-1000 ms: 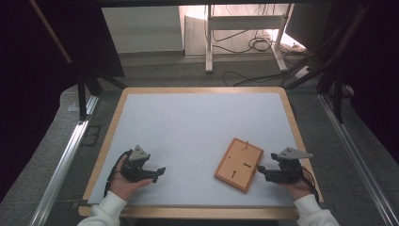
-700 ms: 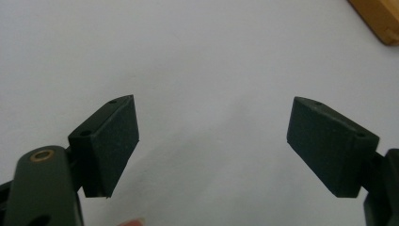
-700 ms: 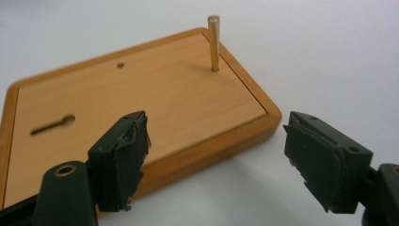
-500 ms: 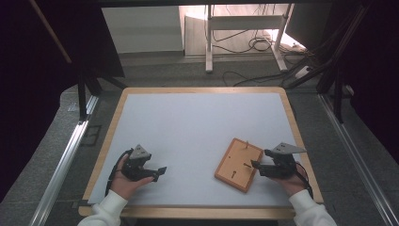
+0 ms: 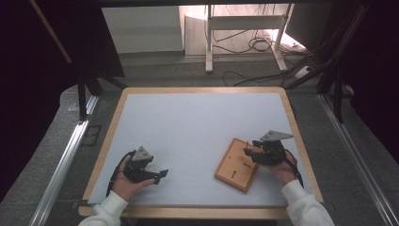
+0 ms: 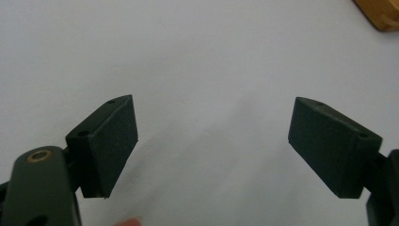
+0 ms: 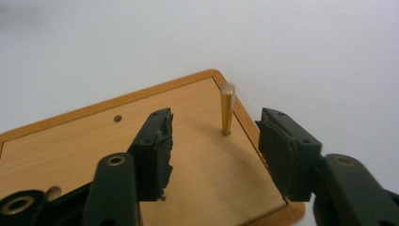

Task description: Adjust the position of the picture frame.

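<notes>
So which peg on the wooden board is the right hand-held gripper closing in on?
The upright brass peg at the wooden board's corner, just ahead of the right hand-held gripper; the other peg sits beside its left jaw.

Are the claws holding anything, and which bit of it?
Nothing. The right claw is half-closed over the wooden board, its jaws short of the brass peg. The left claw is open.
</notes>
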A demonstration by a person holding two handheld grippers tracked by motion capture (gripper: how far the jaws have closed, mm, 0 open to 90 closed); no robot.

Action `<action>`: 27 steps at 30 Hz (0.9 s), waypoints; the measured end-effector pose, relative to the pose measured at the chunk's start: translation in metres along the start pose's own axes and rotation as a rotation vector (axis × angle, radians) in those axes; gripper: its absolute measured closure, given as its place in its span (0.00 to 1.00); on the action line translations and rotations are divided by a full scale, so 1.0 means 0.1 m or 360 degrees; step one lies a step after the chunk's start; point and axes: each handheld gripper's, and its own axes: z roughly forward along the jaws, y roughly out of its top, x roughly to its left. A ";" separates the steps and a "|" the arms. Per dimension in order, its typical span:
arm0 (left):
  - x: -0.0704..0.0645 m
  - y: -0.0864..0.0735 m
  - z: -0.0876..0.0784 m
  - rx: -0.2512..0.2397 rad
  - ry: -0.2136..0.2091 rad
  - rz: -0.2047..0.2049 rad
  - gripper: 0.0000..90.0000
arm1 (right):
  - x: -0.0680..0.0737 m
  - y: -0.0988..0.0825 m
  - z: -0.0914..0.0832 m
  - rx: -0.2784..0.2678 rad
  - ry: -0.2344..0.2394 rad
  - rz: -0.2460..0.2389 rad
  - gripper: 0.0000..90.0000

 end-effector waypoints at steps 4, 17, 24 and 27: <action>0.00 0.00 0.01 0.0000 0.0019 -0.0024 0.17 | -0.06 0.02 0.10 0.0034 0.0011 -0.0005 0.60; -0.02 -0.02 0.03 0.0014 0.0011 -0.0028 0.17 | -0.15 0.05 0.28 0.0050 0.0082 0.0048 0.86; -0.02 -0.02 0.05 0.0022 0.0006 -0.0024 0.17 | -0.12 0.05 0.28 0.0035 0.0055 -0.0010 0.94; -0.01 -0.02 0.06 0.0022 0.0002 -0.0024 0.17 | -0.11 0.06 0.27 0.0048 0.0043 -0.0007 0.94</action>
